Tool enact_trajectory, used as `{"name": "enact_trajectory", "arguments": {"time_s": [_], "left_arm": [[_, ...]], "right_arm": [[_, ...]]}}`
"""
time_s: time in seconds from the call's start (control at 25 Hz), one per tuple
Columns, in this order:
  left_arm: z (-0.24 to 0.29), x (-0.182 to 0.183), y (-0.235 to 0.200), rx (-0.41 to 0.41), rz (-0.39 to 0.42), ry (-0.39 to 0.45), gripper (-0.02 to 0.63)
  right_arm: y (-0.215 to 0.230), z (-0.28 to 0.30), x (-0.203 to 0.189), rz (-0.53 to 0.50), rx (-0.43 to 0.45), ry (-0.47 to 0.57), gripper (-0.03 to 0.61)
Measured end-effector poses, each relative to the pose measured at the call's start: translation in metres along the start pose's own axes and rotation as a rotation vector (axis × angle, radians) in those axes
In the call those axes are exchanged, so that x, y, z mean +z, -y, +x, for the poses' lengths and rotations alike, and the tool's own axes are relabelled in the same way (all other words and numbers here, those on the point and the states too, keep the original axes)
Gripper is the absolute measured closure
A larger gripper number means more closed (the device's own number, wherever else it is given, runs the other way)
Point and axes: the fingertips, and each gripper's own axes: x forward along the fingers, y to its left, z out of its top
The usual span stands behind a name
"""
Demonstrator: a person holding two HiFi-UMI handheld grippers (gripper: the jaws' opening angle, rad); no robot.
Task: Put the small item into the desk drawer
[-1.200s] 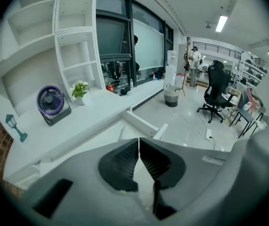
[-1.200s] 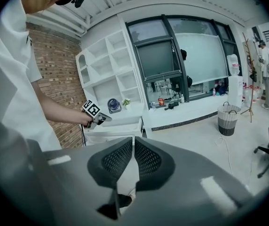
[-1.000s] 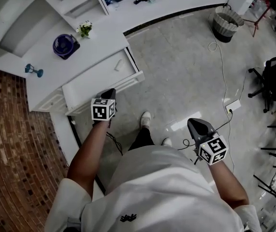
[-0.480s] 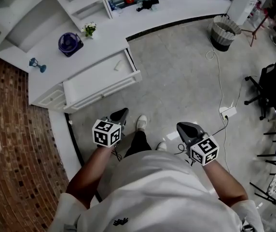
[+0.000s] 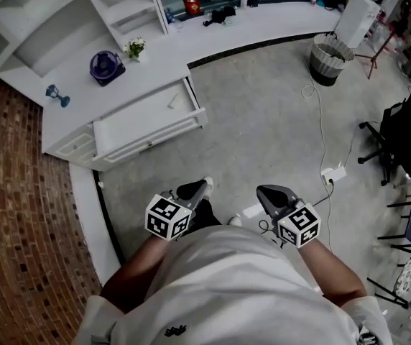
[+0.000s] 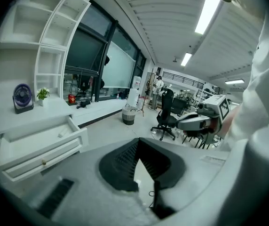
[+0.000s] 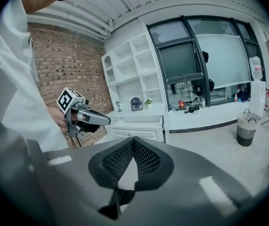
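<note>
The white desk's drawer (image 5: 144, 117) stands pulled out, and a small pale item (image 5: 174, 100) lies in its right end. The left gripper view also shows the drawer (image 6: 35, 140) with the item (image 6: 60, 135) inside. My left gripper (image 5: 195, 189) is held close to the person's body, well short of the drawer front, shut with nothing in it; its tips meet (image 6: 138, 140). My right gripper (image 5: 263, 190) hangs over the floor beside it, also shut and empty (image 7: 134, 139). In the right gripper view the left gripper (image 7: 90, 117) points toward the desk (image 7: 139, 126).
On the desk top stand a blue fan (image 5: 106, 67), a small plant (image 5: 135, 47) and a blue figurine (image 5: 56, 94). A waste bin (image 5: 328, 57), a power strip with cable (image 5: 333, 172) and an office chair (image 5: 399, 131) are on the floor at right. Brick surface (image 5: 19, 214) lies left.
Both grippers have drawn back from the desk toward the person's body; the left one has left the drawer front. The drawer stays pulled out with the item inside.
</note>
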Motion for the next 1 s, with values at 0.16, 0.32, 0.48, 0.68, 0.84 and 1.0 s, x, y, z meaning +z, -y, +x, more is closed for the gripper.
{"name": "enact_trajectory", "arguments": {"time_s": [0.16, 0.32, 0.48, 0.68, 0.84, 1.0], "left_arm": [[0.000, 0.002, 0.016, -0.028, 0.001, 0.007, 0.607], [-0.001, 0.007, 0.025, -0.044, 0.024, 0.014, 0.607], [-0.004, 0.009, 0.028, -0.046, 0.040, 0.009, 0.607], [-0.003, 0.010, 0.029, -0.051, 0.036, 0.003, 0.607], [0.000, 0.008, 0.031, -0.060, 0.036, -0.007, 0.607], [0.004, 0.007, 0.031, -0.066, 0.033, -0.015, 0.607]], "right_arm": [[-0.004, -0.004, 0.001, -0.008, 0.009, 0.001, 0.565], [-0.006, -0.007, 0.005, -0.014, 0.014, 0.012, 0.565], [-0.009, -0.007, 0.006, -0.016, 0.018, 0.015, 0.565], [-0.010, -0.008, 0.008, -0.023, 0.022, 0.022, 0.566], [-0.008, -0.009, 0.008, -0.026, 0.020, 0.021, 0.566], [-0.006, -0.010, 0.004, -0.027, 0.016, 0.013, 0.566]]}}
